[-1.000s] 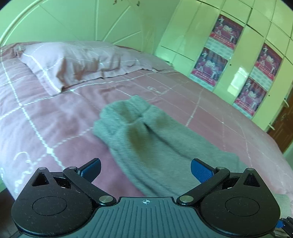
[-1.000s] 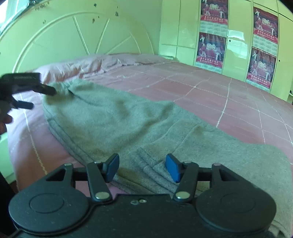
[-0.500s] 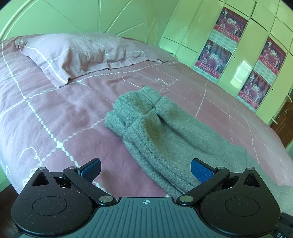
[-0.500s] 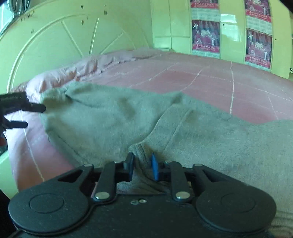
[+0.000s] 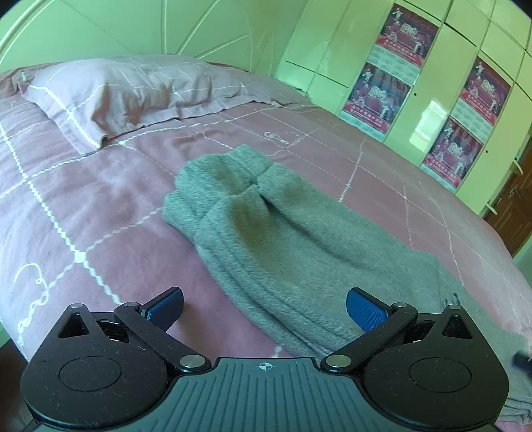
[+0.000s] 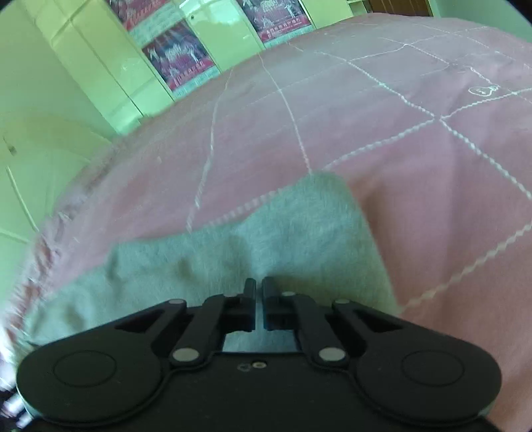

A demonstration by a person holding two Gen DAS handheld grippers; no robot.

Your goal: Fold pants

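Grey pants (image 5: 272, 232) lie folded lengthwise on a pink bed (image 5: 83, 206), the bunched end toward the pillow. My left gripper (image 5: 264, 309) is open and empty, above the near part of the pants. In the right wrist view my right gripper (image 6: 258, 289) is shut on the grey pants (image 6: 299, 232), pinching the cloth between its fingertips at the other end. That view is blurred.
A pink pillow (image 5: 126, 93) lies at the head of the bed against a green headboard (image 5: 133, 30). Green wardrobe doors with posters (image 5: 399, 59) stand along the far side. The bed's edge is close under my left gripper.
My right gripper closed on the pants' edge and swung round with it, its view now facing the foot of the bed. My left gripper pulled back from the pants, still open.
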